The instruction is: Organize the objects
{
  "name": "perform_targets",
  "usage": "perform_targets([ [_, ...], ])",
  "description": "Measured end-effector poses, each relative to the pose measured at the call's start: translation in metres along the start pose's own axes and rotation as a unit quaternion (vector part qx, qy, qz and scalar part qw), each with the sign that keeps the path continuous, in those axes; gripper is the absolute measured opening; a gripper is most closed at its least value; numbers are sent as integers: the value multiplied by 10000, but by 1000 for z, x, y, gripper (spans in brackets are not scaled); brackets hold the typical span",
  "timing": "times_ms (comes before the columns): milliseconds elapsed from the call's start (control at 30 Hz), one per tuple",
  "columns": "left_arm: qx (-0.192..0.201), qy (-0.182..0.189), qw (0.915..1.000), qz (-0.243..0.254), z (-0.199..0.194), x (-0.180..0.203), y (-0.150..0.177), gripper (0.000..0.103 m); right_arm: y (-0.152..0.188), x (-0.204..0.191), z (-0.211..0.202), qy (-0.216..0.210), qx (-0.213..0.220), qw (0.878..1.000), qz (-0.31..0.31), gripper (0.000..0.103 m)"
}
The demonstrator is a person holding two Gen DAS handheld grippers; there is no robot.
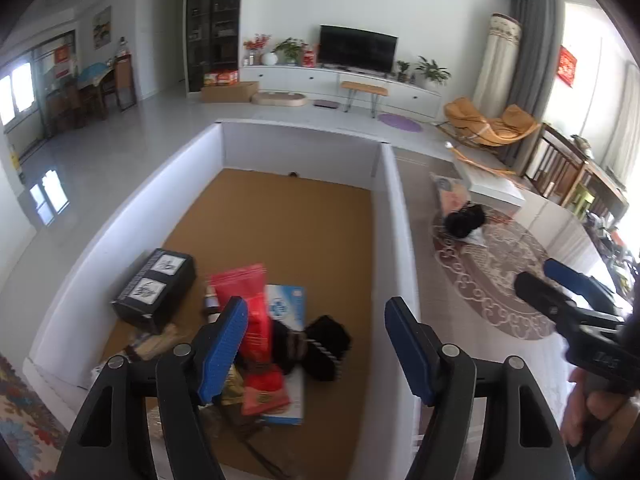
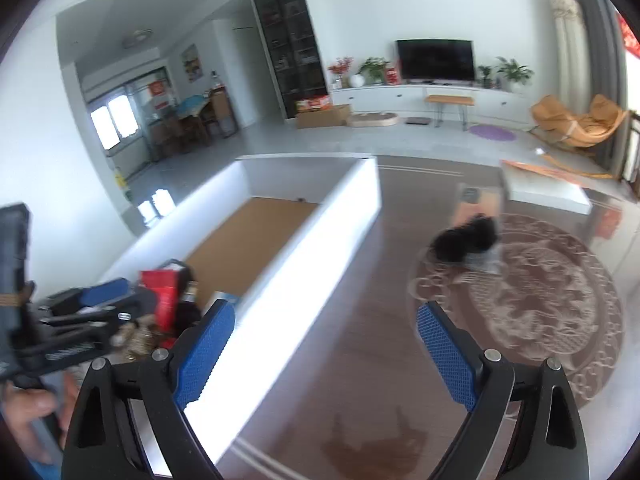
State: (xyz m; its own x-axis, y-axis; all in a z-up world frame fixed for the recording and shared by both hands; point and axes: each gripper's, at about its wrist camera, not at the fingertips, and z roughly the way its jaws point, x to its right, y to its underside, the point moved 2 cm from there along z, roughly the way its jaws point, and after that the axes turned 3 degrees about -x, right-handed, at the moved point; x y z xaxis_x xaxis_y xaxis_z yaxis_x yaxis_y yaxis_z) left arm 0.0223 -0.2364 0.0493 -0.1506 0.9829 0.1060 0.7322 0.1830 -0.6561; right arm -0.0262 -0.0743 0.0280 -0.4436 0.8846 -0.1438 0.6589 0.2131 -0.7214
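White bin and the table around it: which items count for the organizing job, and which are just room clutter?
Job items:
white bin
red pouch
black box
black bundle on the table

Clutter:
TV
orange rocking chair
purple mat

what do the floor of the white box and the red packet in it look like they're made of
Box floor: probably cork or kraft board, a flat matte tan sheet. Red packet: likely plastic film, as it looks glossy and creased, though blur leaves that open.

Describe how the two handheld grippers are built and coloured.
Both match. The left gripper and right gripper have black angular plastic arms with cut-out slots and silver pivot bolts. Each finger carries a long blue textured pad. White lettering on the bodies is too blurred to read.
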Motion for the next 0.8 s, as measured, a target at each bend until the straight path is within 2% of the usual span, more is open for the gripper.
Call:
perform_targets([
  [100,-29,793,9955,524,-4,72,6,97,38,69,8,1167,-359,9924,144,93],
  [133,-98,1026,9922,697,-4,95,12,102,51,90,8,1444,-462,9882,201,93],
  [167,-182,1211,9888,856,0,116,19,103,62,109,8,1692,-561,9836,261,93],
  [233,-413,1298,9841,1138,16,152,33,103,83,142,5,2085,-762,9744,370,93],
  [300,-489,1086,9834,1365,40,177,47,103,99,167,-1,2323,-923,9671,466,93],
  [400,-693,516,9851,1490,86,196,59,103,111,190,-4,2537,-1089,9596,544,93],
  [500,-884,541,9861,1300,117,201,61,103,115,197,-4,2505,-1028,9608,591,94],
  [667,-812,488,9890,1135,149,204,51,103,118,196,-11,2407,-935,9635,709,96],
  [800,-1016,504,9886,988,171,204,41,103,120,201,-10,2153,-978,9661,1031,98],
])
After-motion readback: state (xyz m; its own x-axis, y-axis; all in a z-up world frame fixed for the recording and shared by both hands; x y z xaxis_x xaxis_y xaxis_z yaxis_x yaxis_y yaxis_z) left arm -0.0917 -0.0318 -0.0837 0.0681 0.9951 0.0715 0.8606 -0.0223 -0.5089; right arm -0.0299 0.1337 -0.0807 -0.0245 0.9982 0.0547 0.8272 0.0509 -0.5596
